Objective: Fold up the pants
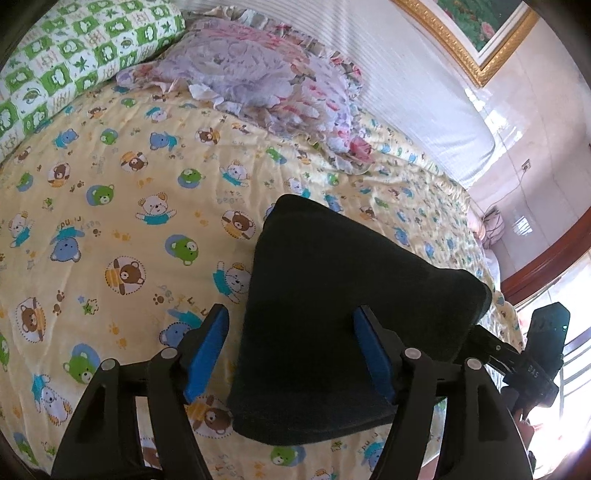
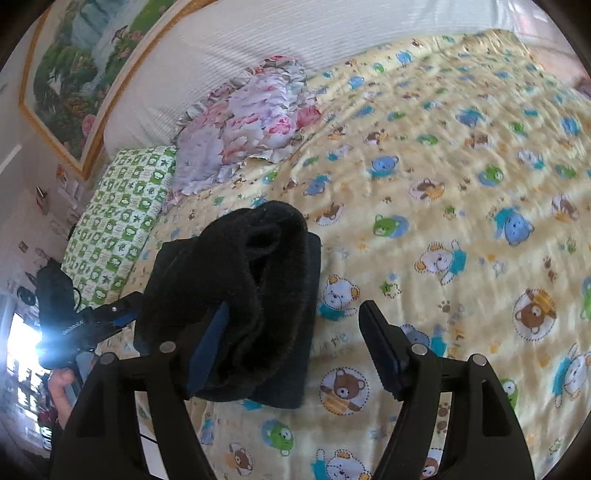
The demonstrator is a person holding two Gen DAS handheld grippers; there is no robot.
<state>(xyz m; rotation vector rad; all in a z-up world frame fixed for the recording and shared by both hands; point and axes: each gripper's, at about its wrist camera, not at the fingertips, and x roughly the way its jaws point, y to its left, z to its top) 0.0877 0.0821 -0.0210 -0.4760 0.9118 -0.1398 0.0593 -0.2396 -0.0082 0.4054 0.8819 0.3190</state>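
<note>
The black pants [image 1: 332, 314] lie folded into a compact bundle on the yellow bear-print bedspread [image 1: 129, 221]. In the left wrist view my left gripper [image 1: 291, 350] is open, its blue-padded fingers straddling the bundle's left edge. In the right wrist view the pants [image 2: 251, 295] show a thick rolled top layer over a flat lower layer. My right gripper [image 2: 295, 343] is open, its left finger against the bundle's right side and its right finger over bare bedspread [image 2: 461, 221]. The right gripper also shows in the left wrist view [image 1: 532, 354], beside the bundle's far edge.
A floral ruffled pillow [image 1: 258, 81] and a green-checked pillow [image 1: 74, 55] lie at the head of the bed against a white headboard [image 1: 424, 103]. A gold-framed painting [image 1: 480, 33] hangs above. A bright window [image 1: 561, 332] is beyond the bed's edge.
</note>
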